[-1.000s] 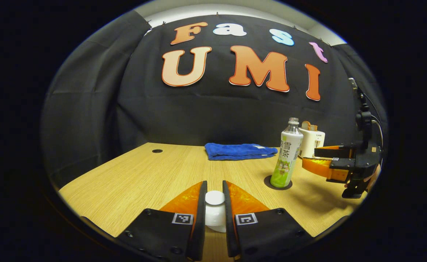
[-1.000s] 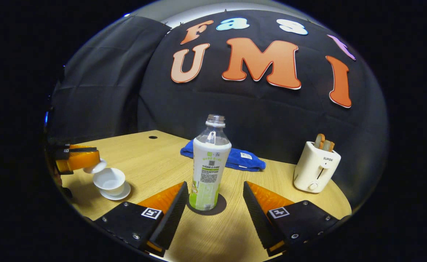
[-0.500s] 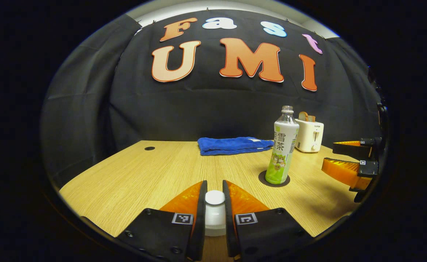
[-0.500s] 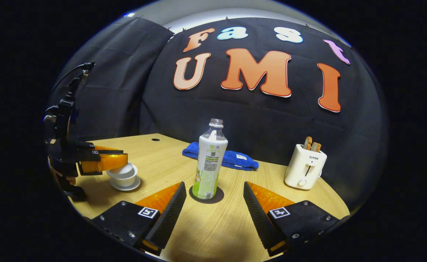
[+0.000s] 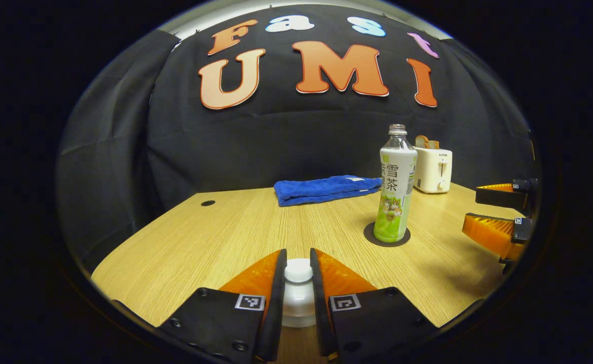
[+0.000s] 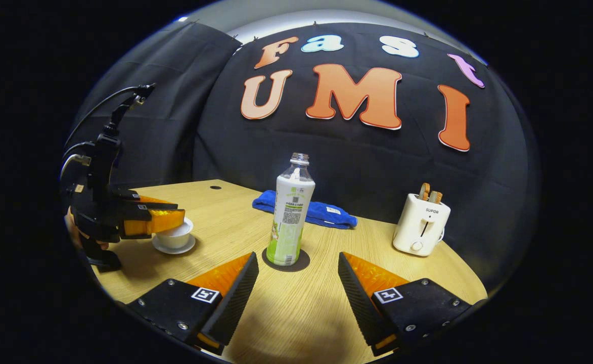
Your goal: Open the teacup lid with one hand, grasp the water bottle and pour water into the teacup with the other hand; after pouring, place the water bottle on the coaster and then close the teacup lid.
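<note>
wooden desk (image 6: pixel 296 308) in a booth, seen from two gripper cameras. left gripper (image 5: pixel 297 275) clamped on the white knob of the teacup lid (image 5: pixel 298 273), both fingers pressing its sides. from the right gripper view, lid (image 6: pixel 174 231) sitting on or just above the white teacup (image 6: pixel 175 239) on its saucer (image 6: pixel 174 248), at the desk's left side; too small to tell whether seated. right gripper (image 6: pixel 296 280) with fingers wide apart, holding nothing, hanging low over the desk's near edge. water bottle (image 6: pixel 291 212) standing upright, uncapped, on a dark round coaster (image 6: pixel 285 264), straight ahead of the right gripper and centred between its spread fingers, apart from both. bottle's long axis vertical. judging by this, pouring and setting down look finished, and only the lid closing is left, a job for the left gripper, already on the cup. key relation: lid directly over the cup, so next move likely a short settle downward, then release. farther back, a folded blue towel (image 6: pixel 321 213) and a white toaster (image 6: pixel 421 225) holding bread.
</note>
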Available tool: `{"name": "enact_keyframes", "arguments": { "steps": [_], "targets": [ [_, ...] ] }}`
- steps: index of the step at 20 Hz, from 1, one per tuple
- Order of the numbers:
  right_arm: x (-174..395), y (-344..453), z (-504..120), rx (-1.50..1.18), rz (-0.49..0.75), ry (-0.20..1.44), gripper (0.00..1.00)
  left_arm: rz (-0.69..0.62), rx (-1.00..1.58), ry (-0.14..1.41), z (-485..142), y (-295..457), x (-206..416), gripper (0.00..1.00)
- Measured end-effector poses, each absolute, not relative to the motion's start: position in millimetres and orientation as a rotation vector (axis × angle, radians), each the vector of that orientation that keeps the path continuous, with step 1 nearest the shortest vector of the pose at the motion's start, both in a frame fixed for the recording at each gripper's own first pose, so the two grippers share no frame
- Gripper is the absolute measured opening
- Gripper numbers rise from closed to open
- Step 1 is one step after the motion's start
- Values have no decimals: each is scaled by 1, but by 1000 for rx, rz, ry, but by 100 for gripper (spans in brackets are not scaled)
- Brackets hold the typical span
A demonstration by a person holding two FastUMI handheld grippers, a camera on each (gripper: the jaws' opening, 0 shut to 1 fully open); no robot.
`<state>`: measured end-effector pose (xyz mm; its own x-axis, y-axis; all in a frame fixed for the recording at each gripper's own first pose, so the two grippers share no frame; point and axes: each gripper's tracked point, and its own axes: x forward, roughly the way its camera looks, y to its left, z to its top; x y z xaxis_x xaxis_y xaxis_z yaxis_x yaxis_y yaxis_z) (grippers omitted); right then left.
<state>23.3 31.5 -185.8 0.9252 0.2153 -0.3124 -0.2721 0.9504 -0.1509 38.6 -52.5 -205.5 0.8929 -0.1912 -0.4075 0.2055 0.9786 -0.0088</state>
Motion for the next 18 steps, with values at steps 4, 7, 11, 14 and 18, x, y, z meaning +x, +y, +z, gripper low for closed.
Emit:
{"name": "enact_keyframes", "arguments": {
  "steps": [4, 7, 11, 14, 18],
  "targets": [
    [22, 38, -184, -172, 260, 298, 95, -197, 11, 430, -207, -50, 38, 44],
    [20, 41, -182, -171, 261, 299, 95, -201, 7, 396, -192, -55, 38, 71],
    [16, 41, -172, -160, 248, 280, 95, -188, -2, 328, -166, -55, 37, 88],
    [15, 36, -161, -131, 214, 264, 95, -183, -6, 268, -142, -54, 32, 97],
    [11, 32, -137, -113, 167, 215, 95, -205, -10, 206, -107, -58, 22, 94]
  ]
}}
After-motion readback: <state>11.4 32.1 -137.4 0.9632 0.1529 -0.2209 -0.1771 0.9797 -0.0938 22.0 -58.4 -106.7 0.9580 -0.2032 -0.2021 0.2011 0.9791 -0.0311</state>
